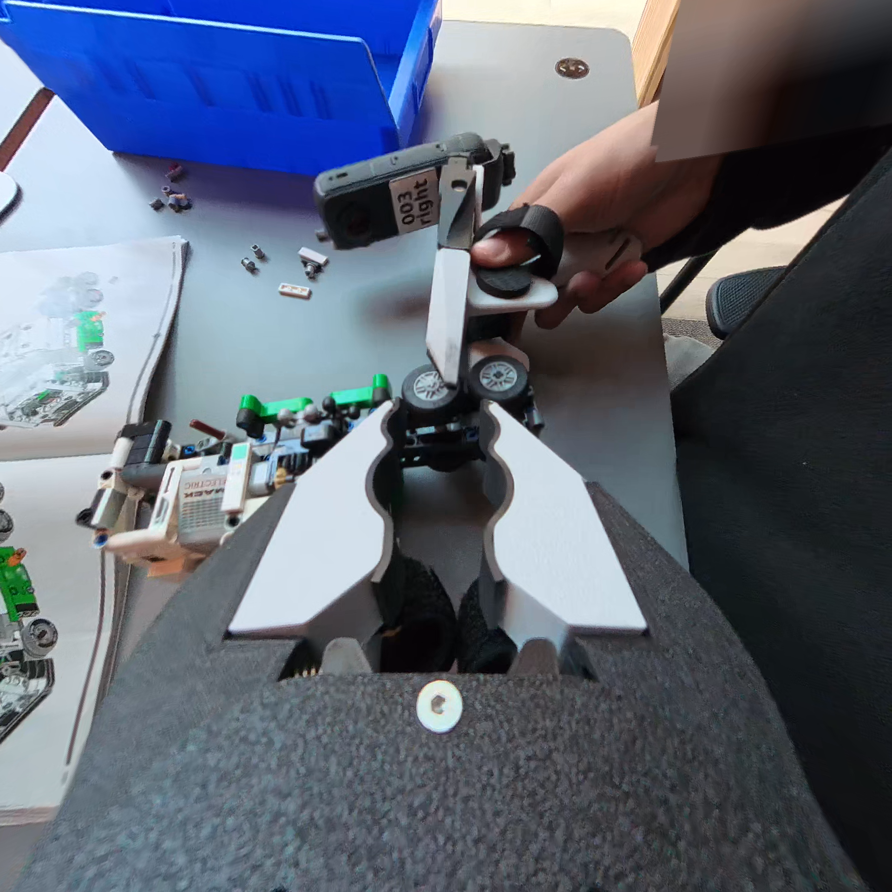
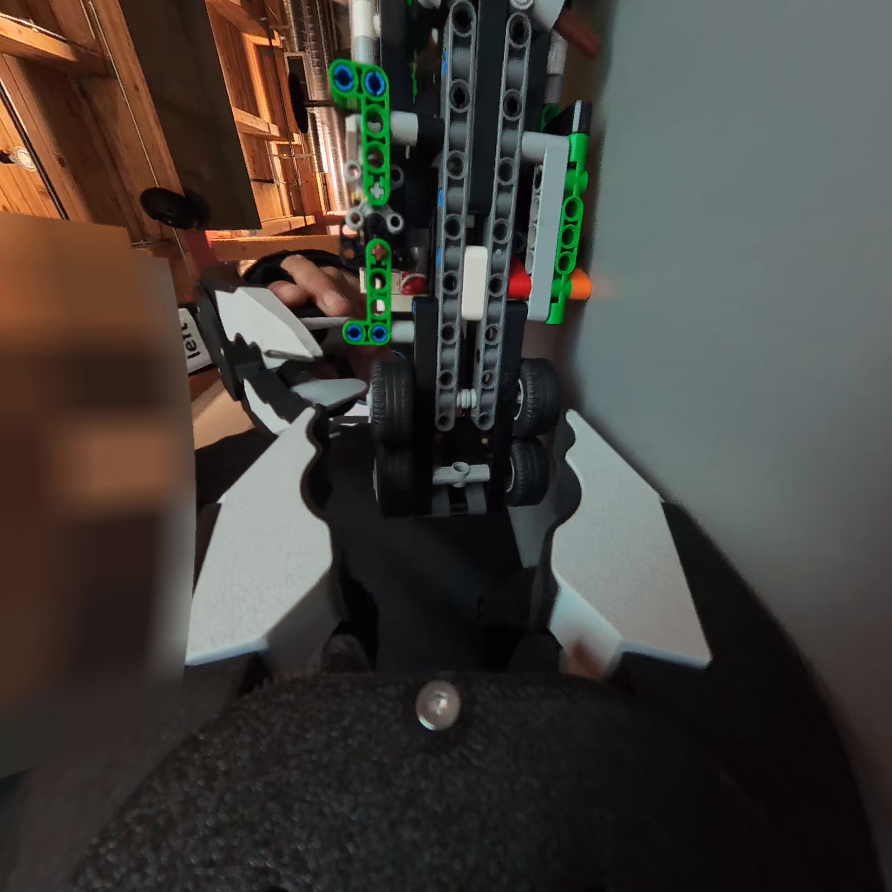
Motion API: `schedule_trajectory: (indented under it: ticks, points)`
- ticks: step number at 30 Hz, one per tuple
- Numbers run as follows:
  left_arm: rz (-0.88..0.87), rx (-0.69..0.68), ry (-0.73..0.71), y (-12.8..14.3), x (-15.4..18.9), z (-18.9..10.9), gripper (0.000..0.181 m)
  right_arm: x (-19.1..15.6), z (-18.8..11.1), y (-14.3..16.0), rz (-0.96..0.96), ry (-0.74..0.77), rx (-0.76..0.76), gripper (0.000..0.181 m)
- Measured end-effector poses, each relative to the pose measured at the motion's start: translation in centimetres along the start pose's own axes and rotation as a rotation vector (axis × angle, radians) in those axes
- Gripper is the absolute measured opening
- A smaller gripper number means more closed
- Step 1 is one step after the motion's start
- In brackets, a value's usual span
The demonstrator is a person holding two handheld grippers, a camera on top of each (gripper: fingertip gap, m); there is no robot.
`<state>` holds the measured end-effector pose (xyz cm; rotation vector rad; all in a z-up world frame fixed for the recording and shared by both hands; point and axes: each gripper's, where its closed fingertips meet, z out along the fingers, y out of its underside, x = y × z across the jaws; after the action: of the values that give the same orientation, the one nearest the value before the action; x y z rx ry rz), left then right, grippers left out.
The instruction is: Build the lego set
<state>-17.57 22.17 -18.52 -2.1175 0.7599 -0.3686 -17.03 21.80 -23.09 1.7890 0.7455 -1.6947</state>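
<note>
The partly built lego truck is white, grey and green, and it lies on its side on the grey table. Its rear wheels point up. My left gripper is shut on the black rear chassis just below the wheels. It also shows in the right wrist view, at the truck's side. My right gripper is open and straddles the rear wheels, facing the truck's underside. In the left wrist view the right gripper comes down from above, with one finger lying over a wheel.
A blue bin stands at the back of the table. An open instruction booklet lies at the left. Small loose parts and more parts are scattered behind the truck. A person's hand holds the right gripper.
</note>
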Motion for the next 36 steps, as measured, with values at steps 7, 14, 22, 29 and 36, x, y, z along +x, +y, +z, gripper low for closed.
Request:
schedule_trajectory:
  ticks: [7, 14, 22, 29, 36]
  points:
    - [-0.192, 0.062, -0.237, 2.1, -4.6, -4.5, 0.037, 0.9, -0.3, 0.4, -0.033, 0.057, 0.054, 0.075]
    - [-0.693, 0.266, -0.107, 4.5, -5.4, -5.9, 0.078, -0.9, -0.7, 6.0, -0.048, 0.011, -0.151, 0.080]
    - [-0.876, 0.256, -0.080, 6.1, -6.9, -3.8, 0.111, -2.9, -5.5, -3.3, -0.570, 0.353, 0.024, 0.073]
    - [-0.957, 0.102, 0.030, 6.0, -10.0, -1.5, 0.119, 0.5, -2.9, -9.9, -0.643, 0.460, 0.044, 0.064]
    - [-1.011, 0.044, 0.210, 5.6, -9.8, 1.7, 0.094, -1.7, -0.5, -10.4, -0.463, 0.118, 0.061, 0.050]
